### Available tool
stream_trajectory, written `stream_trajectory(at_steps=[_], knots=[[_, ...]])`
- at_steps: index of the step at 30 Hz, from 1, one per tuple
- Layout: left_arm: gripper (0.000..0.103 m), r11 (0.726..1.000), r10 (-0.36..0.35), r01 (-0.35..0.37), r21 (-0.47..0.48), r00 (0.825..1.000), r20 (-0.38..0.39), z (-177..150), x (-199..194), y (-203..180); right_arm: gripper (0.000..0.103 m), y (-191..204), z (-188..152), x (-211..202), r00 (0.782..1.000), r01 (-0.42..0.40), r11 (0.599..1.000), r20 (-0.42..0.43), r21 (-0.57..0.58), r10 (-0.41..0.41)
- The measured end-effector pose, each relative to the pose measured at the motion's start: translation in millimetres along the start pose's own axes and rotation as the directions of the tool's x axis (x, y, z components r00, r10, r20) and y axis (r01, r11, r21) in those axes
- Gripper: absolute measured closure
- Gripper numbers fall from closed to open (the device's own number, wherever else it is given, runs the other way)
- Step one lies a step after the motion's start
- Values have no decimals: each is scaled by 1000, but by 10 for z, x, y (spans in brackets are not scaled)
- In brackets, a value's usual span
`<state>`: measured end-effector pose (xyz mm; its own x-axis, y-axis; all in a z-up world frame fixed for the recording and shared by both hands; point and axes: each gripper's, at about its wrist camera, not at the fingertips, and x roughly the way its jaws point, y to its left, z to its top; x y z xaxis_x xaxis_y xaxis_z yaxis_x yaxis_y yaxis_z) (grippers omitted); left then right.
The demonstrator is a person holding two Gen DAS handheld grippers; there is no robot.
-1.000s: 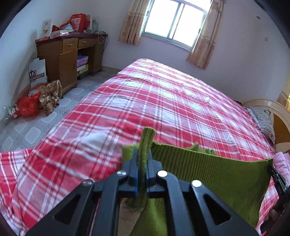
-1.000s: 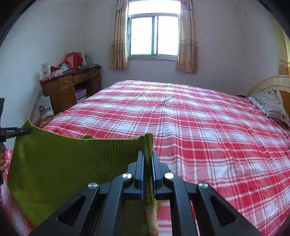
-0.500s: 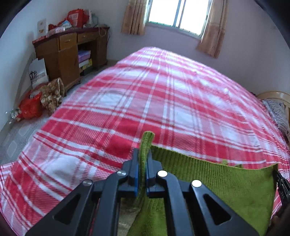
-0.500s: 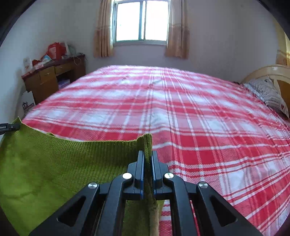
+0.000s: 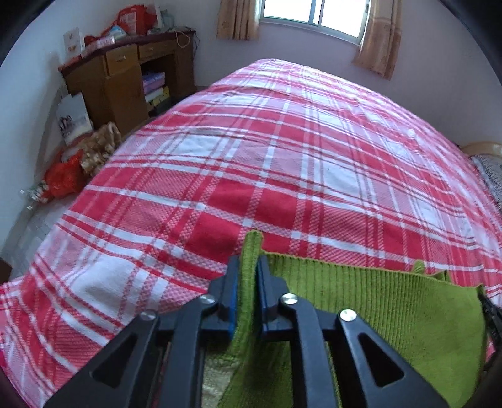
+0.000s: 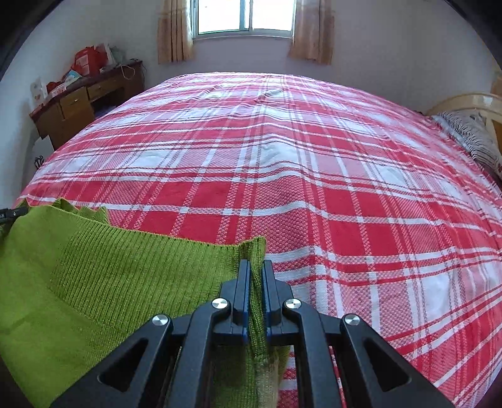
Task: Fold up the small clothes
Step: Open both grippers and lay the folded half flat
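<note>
Left wrist view first: the left tongs (image 5: 248,276) are pinched tight on one top corner of the green knit (image 5: 370,301), a little tab of the ribbed edge poking up between the two black fingers (image 5: 228,282). From there the knit stretches off to the right, held up above the near part of the bed (image 5: 282,150), with its red and white plaid cover spread beneath. At the far right edge a sliver of the right tongs (image 5: 491,314) shows at the knit's other corner, too cut off here to read the grip. Off to the left stands a wooden desk (image 5: 119,81) with clutter on top, red bags (image 5: 62,179) on the floor beside it, and a curtained window (image 5: 313,15) on the back wall. Over to the right wrist view: the right tongs (image 6: 257,276) are clamped on the opposite corner of the knit (image 6: 109,276), the ribbed hem running left and sagging slightly toward the left tongs (image 6: 12,214), just a dark tip at the frame edge. The bed (image 6: 313,157) fills the view ahead, a striped pillow (image 6: 470,135) lies at its right end, and the window (image 6: 244,15) sits dead centre above.
</note>
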<state>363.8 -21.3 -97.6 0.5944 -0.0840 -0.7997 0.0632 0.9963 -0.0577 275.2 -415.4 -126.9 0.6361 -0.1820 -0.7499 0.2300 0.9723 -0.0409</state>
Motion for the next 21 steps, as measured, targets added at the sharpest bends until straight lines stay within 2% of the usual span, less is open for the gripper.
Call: stream_trajectory(at_steps=[2,3,5,7,8,10,13,16,18,21], knots=[[65,998,60,-60,9,998,23,-32,-120,-8,87,-41,-12,-24,1000,5,1000,3,21,-6],[62,998,65,-66,14,997,38,-57,-224,12,76,-74,-19,-55,1000,13,999,7,39,-14],[48,998,55,-57,30,996,65,-137,-449,35,74,-213,-51,-279,998,-10,995,66,99,3],[40,995,71,-78,66,993,89,-251,-665,31,73,-343,-135,-659,983,11,986,180,168,-42],[38,992,92,-101,82,990,108,-322,-774,20,73,-402,-224,-934,966,27,977,245,210,-79],[37,987,108,-122,104,985,131,-479,-958,-10,73,-388,-385,-1269,954,40,973,280,228,-105],[34,989,87,-102,108,987,134,-700,-1154,-71,73,-160,-642,-1578,962,-28,987,274,160,-17],[34,989,62,-79,125,989,132,-983,-1309,-206,73,261,-990,-1823,962,-61,997,270,52,45],[34,986,47,-66,151,991,128,-1156,-1372,-310,73,460,-1174,-1861,965,-95,995,248,29,85],[30,983,38,-59,173,992,124,-1363,-1424,-443,73,606,-1382,-1796,974,-108,993,205,43,97]])
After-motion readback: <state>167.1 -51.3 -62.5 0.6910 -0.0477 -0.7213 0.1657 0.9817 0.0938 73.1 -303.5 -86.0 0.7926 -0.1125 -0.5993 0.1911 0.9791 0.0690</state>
